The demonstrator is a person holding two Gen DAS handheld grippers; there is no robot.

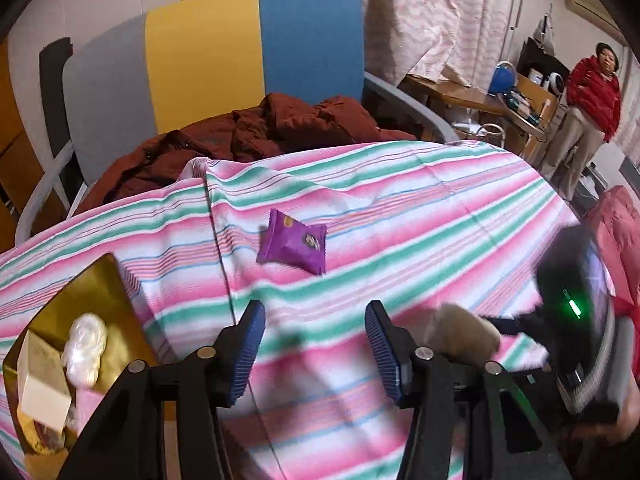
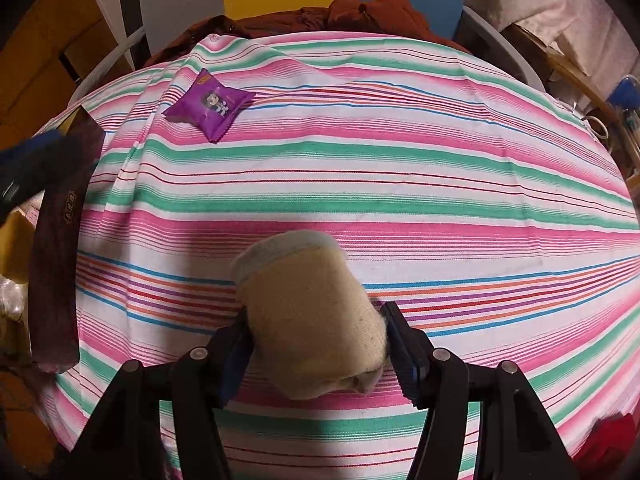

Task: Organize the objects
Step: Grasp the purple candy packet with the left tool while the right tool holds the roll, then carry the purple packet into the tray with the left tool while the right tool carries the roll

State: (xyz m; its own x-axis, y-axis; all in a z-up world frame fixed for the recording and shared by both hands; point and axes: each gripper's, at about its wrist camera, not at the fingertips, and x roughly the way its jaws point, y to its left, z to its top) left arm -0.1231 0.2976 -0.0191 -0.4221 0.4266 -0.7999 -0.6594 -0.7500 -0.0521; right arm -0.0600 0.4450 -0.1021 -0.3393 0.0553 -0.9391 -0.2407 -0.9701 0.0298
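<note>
Since the gold box sat at far left w/ items already inside, it looked like the collection spot; left tool hung released, nothing between its pads, facing the purple packet mid-tabletop; right tool clenched the rolled beige sock, lifted, prob. box-bound.

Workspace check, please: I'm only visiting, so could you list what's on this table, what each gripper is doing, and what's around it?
Surface: striped cloth covers the table.
Job's things: purple snack packet lies loose on the cloth; beige rolled sock; gold box at the left edge holds a white wrapped item.
Clutter: dark brown flat packet at the left edge.
Grippers: left gripper open, empty; right gripper shut on the sock.
Cables: nothing seen on the cloth.
Surroundings: chair with a brown garment; a person in a red jacket stands behind.
</note>
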